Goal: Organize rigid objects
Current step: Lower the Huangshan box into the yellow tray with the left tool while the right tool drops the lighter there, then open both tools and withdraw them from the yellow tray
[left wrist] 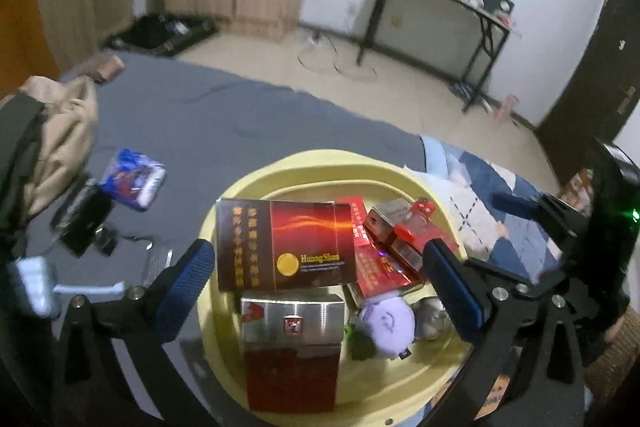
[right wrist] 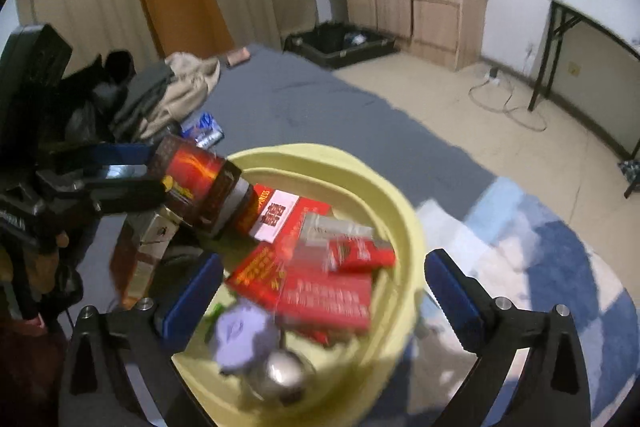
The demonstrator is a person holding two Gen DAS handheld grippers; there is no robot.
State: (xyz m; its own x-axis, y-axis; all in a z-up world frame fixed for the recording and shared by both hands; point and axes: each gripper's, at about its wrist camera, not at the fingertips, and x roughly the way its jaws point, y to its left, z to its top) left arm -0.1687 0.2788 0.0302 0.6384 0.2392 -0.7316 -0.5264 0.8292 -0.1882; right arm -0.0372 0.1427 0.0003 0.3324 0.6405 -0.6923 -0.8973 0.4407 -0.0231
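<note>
A yellow basin (left wrist: 320,159) (right wrist: 320,155) sits on the grey bed sheet, filled with boxes. A dark red box with a gold disc (left wrist: 284,247) (right wrist: 192,179) lies tilted on top, between my left gripper's (left wrist: 318,251) wide-apart blue pads, which do not touch it. In front of it stands a silver-and-red box (left wrist: 292,339). Red cartons (right wrist: 328,291) and a clear-wrapped red pack (left wrist: 404,231) fill the basin's right half. A purple plush toy (left wrist: 386,323) (right wrist: 240,335) lies at the near side. My right gripper (right wrist: 324,259) hangs open above the cartons, holding nothing.
A blue packet (left wrist: 134,177) and black gadgets (left wrist: 84,223) lie on the sheet left of the basin, near a heap of clothes (left wrist: 60,131). A blue-and-white quilt (right wrist: 540,259) lies to the right. A black case (right wrist: 340,43) and a folding table (left wrist: 432,23) stand on the floor.
</note>
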